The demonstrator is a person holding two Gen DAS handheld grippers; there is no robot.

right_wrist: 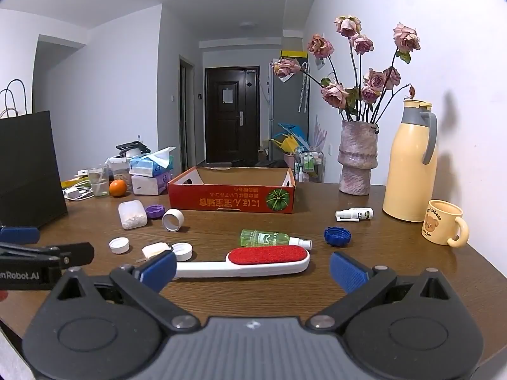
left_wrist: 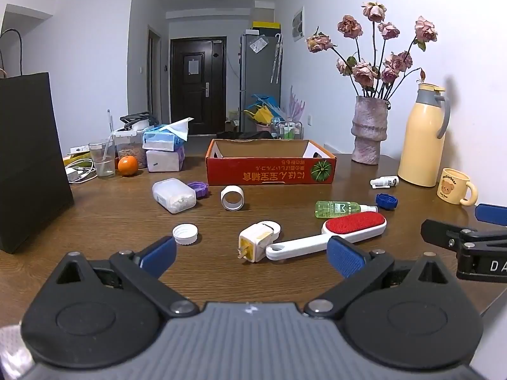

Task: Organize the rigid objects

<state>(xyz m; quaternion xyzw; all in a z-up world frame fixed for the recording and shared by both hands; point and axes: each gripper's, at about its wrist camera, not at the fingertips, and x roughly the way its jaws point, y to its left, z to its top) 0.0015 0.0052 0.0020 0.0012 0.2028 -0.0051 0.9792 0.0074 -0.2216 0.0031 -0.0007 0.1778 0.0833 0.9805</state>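
Observation:
Small things lie loose on a brown table in front of an open red cardboard box [left_wrist: 270, 173] [right_wrist: 231, 199]. Nearest is a white lint brush with a red pad [left_wrist: 329, 236] [right_wrist: 250, 262], beside a white and yellow plug adapter [left_wrist: 255, 242] [right_wrist: 154, 249]. Further back lie a green spray bottle [left_wrist: 340, 208] [right_wrist: 269, 238], a white tape roll [left_wrist: 232, 197] [right_wrist: 173, 219], a clear plastic case [left_wrist: 173, 195] [right_wrist: 132, 214], and white [left_wrist: 185, 233], purple [left_wrist: 198, 189] and blue caps [left_wrist: 386, 201] [right_wrist: 337, 236]. My left gripper [left_wrist: 252, 258] and right gripper [right_wrist: 253, 269] both stand open and hold nothing, just short of the brush.
A black paper bag [left_wrist: 30, 164] stands at the left. At the right are a vase of dried roses [left_wrist: 369, 133], a yellow thermos [left_wrist: 421, 136], a bear mug [left_wrist: 456, 186] and a small white spray bottle [left_wrist: 385, 181]. Tissue packs, a glass and an orange [left_wrist: 127, 165] crowd the back left.

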